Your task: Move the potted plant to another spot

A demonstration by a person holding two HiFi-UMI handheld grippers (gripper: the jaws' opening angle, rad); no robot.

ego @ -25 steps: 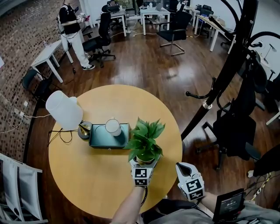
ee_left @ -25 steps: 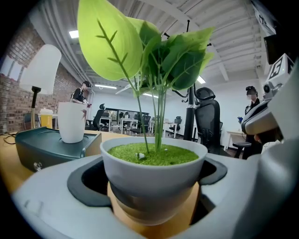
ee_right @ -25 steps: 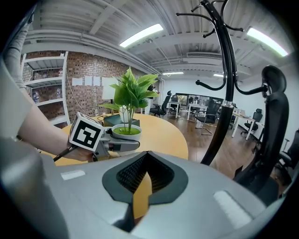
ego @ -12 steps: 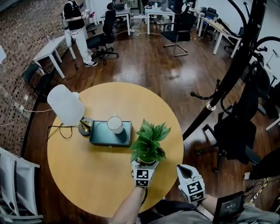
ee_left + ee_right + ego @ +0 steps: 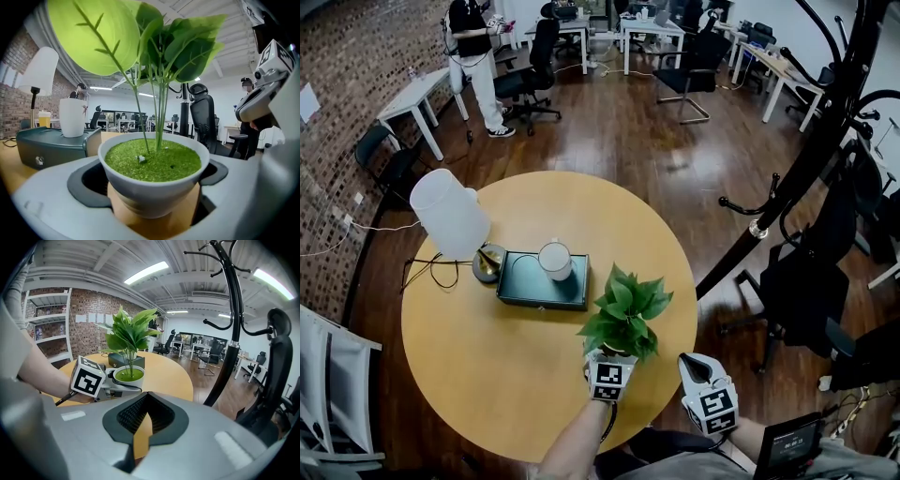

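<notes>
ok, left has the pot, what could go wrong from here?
1. The left gripper clamps the potted plant on its rounded, tapering pot wall; the tall foliage above the grip could make it tilt or slip.
2. The cup stands loose on the green box nearby; a swing that way might knock it.

Tabletop [image 5: 487, 375] lies bare left of the potted plant [image 5: 626, 314]; box [image 5: 534, 286] (cup [image 5: 554, 260] atop), lamp [image 5: 450, 214] beyond.

Ceiling strip lights [image 5: 146, 271] give bright, even indoor light. Both gripper views bend strongly and darken at the corners. The nearest leaf [image 5: 93, 37] glows, slightly soft.
</notes>
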